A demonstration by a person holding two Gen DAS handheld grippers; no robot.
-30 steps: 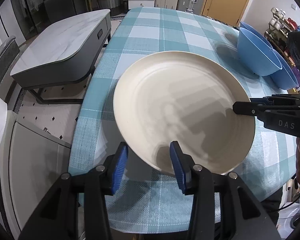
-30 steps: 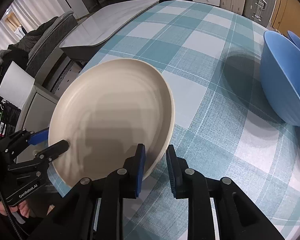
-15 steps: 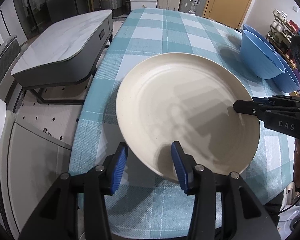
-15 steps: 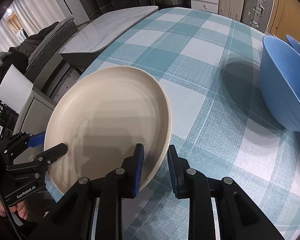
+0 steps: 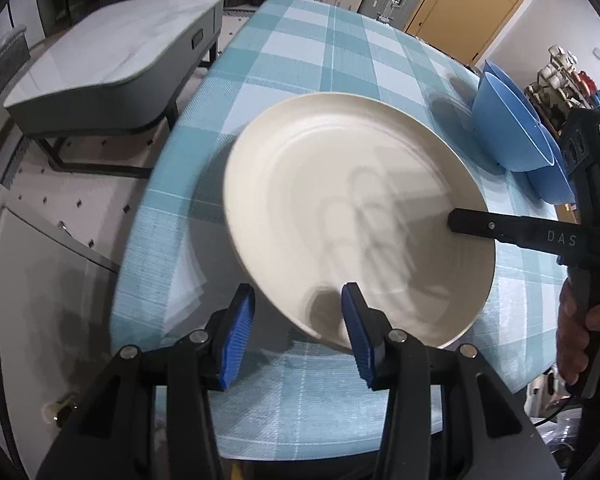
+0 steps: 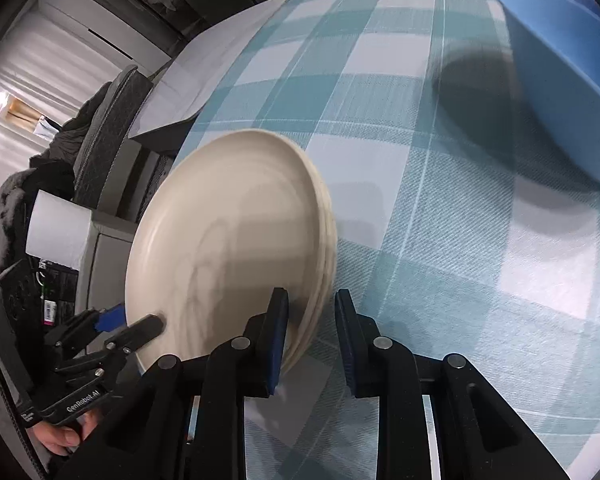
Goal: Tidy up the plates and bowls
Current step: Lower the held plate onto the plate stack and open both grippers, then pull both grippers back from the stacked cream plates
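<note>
Nearest to us in the left wrist view, the left gripper [image 5: 298,334] straddles the near rim of the cream plate [image 5: 340,200]. One blue pad sits over the plate's inner face and the other just outside and below the rim. The jaws stand partly spread. We cannot tell whether both pads press on the plate.

In the right wrist view the right gripper [image 6: 312,334] has its jaws drawn close together on the plate's rim, pinching it. Its left pad lies against the inner face, and the other pad is on the underside. From the left wrist view one black finger of that gripper lies flat on the plate's right side. A hand [image 5: 580,336] is wrapped around the handle beyond the plate's right edge.

The plate is off the checked table [image 5: 300,60], over its near edge, and tilted. Compared with a second ago, it leans more steeply in the right wrist view. We now see its face almost side-on and streaked with blur. In the left wrist view it sits further right than before, and its raised left rim is smeared by motion. Both grippers keep the same places on the rim as earlier.

Beyond the plate, to its far right, the two blue bowls [image 5: 508,128] stand nested and tipped on the cloth. They loom larger in the right wrist view than before. To the plate's far left, past the table edge, stands a low grey side table [image 5: 112,60].
</note>
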